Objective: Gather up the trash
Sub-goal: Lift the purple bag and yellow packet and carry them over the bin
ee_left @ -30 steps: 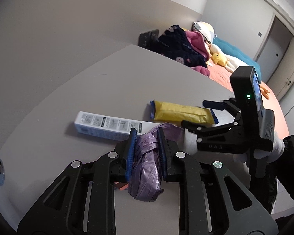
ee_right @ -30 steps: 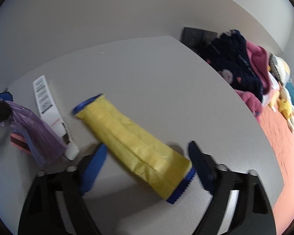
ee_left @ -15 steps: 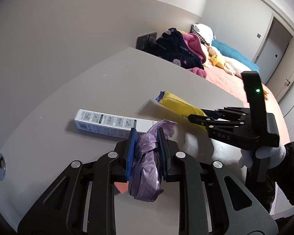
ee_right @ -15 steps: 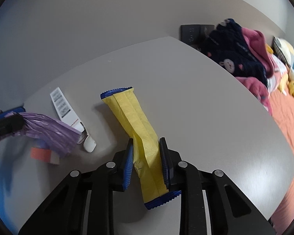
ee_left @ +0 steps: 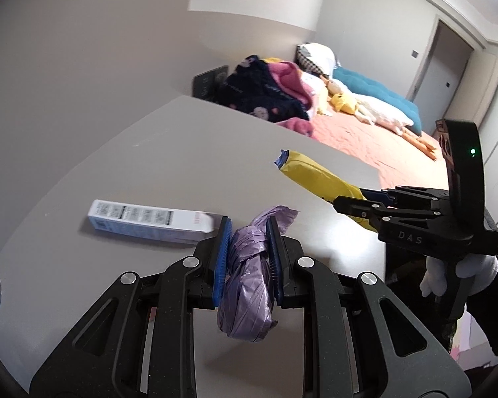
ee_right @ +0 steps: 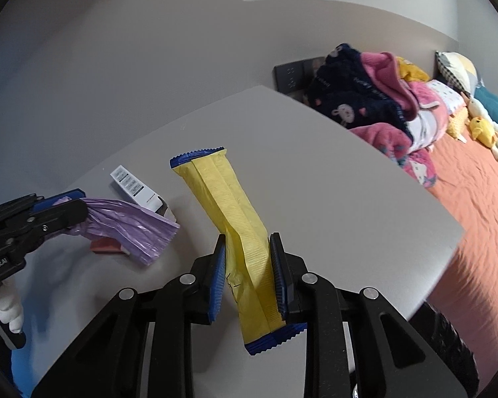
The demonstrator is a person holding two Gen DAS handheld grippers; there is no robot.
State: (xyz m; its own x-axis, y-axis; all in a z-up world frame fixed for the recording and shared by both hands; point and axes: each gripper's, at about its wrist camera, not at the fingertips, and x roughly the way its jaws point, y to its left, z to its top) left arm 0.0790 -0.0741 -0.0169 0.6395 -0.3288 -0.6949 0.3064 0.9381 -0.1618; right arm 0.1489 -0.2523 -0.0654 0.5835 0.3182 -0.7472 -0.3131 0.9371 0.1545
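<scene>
My left gripper (ee_left: 247, 262) is shut on a rolled purple plastic bag (ee_left: 245, 295), held just above the grey table (ee_left: 149, 152); the same bag (ee_right: 129, 222) shows at the left of the right wrist view. My right gripper (ee_right: 247, 275) is shut on a yellow snack wrapper with blue ends (ee_right: 229, 205), lifted clear of the table. In the left wrist view that wrapper (ee_left: 315, 174) sticks out of the right gripper (ee_left: 352, 204) at the right. A white carton (ee_left: 149, 220) lies flat on the table behind the purple bag.
A small red and white item (ee_right: 106, 245) lies under the purple bag. Beyond the table's far edge is a bed with an orange cover (ee_right: 474, 199), piled clothes (ee_right: 365, 96) and soft toys. A dark wall socket panel (ee_right: 292, 74) sits behind the table corner.
My right gripper closed on the yellow wrapper and lifted it off the table, tilting it up. The left gripper shifted a little with the purple bag still gripped.
</scene>
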